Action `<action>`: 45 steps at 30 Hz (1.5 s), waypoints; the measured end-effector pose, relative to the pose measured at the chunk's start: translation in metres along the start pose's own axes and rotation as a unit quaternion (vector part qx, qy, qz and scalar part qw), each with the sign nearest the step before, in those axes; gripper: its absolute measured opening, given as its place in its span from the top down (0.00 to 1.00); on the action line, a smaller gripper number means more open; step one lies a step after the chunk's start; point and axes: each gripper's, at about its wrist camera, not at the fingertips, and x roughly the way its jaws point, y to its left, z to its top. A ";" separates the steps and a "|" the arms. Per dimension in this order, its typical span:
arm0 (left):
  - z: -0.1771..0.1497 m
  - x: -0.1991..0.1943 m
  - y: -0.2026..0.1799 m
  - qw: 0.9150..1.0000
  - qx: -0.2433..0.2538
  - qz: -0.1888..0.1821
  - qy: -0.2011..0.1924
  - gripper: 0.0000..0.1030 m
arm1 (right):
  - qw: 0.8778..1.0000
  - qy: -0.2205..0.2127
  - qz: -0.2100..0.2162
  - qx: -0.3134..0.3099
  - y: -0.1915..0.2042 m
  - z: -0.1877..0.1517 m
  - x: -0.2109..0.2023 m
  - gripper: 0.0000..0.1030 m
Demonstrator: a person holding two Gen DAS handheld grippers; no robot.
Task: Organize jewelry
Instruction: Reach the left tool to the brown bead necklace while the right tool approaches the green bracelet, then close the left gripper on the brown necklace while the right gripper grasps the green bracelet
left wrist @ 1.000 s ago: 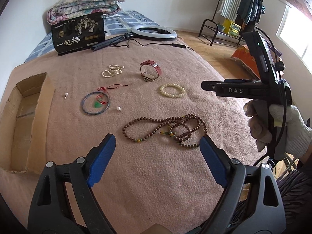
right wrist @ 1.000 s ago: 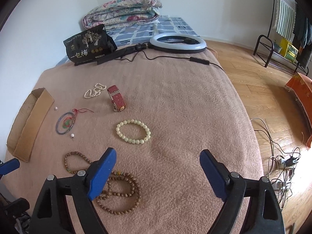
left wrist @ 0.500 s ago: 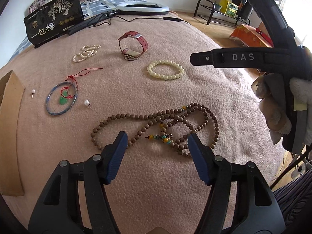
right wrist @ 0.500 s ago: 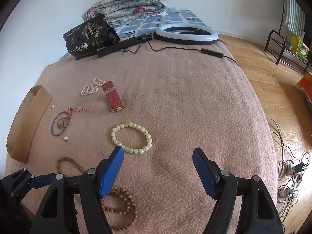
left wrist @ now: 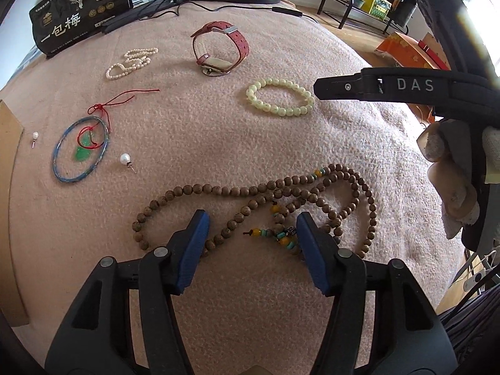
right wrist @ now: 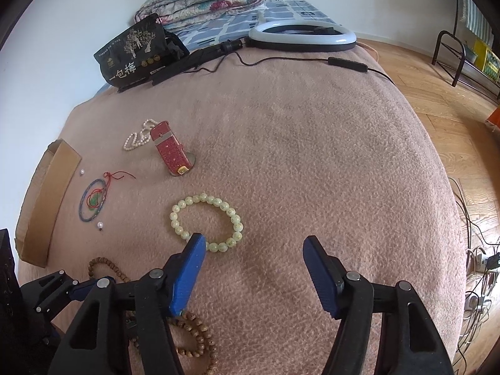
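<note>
My left gripper [left wrist: 250,228] gapes over the brown wooden bead necklace [left wrist: 250,192]; right gripper [right wrist: 251,250] also spread, empty; the open cardboard box [right wrist: 47,200] interior is unseen.

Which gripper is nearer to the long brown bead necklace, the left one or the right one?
Left. The left gripper is open, its fingers astride the brown bead necklace. The right gripper is open near the pale bead bracelet, farther away.

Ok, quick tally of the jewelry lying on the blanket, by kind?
Bead strands: 3 (wooden bead necklace, pale bead bracelet, small pearl strand)
Bangles: 1 (blue bangle)
Watches: 1 (red watch)
Pearl studs: 2 ()
Jade pendants: 1 ()
Total: 8
</note>
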 end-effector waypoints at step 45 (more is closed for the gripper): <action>-0.004 -0.031 0.025 0.999 -0.027 0.031 -0.033 0.85 | 0.999 0.000 -0.008 -0.047 0.036 0.006 0.013 0.95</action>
